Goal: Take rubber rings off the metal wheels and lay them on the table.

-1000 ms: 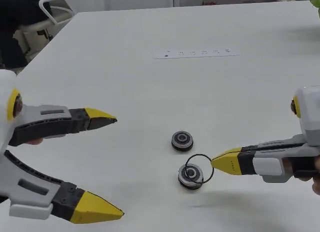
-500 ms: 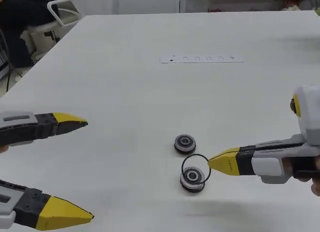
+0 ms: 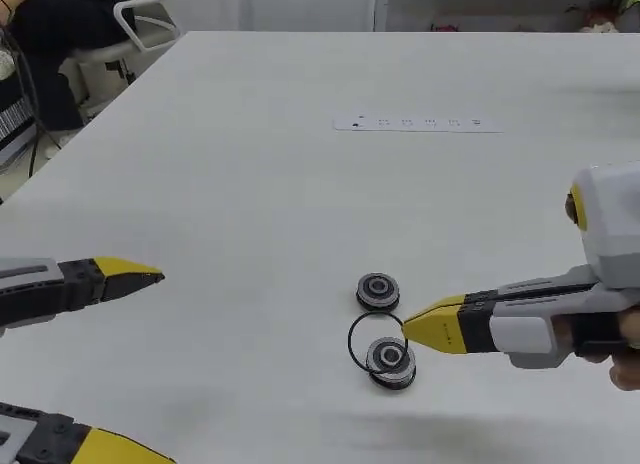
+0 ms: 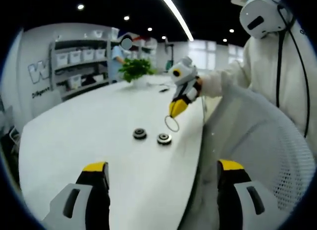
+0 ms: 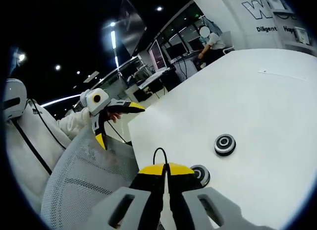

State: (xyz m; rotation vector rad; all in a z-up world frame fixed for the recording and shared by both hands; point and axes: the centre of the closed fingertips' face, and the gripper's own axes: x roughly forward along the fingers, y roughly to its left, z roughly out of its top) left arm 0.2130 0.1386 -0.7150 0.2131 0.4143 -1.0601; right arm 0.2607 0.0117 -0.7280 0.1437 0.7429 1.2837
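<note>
Black rubber ring [image 3: 351,341] in right gripper [image 3: 407,327], just above nearer metal wheel [image 3: 390,359]

I see a big white table [image 3: 250,164]. Two small round metal wheels lie flat on it. I take the wheel nearest me [image 3: 390,360] as my mark. The other wheel [image 3: 377,291] lies just beside it, a bit farther from me, and the two do not touch. A flat white strip [image 3: 415,123] with small dark marks lies well beyond my mark, toward the far side of the table.
</note>
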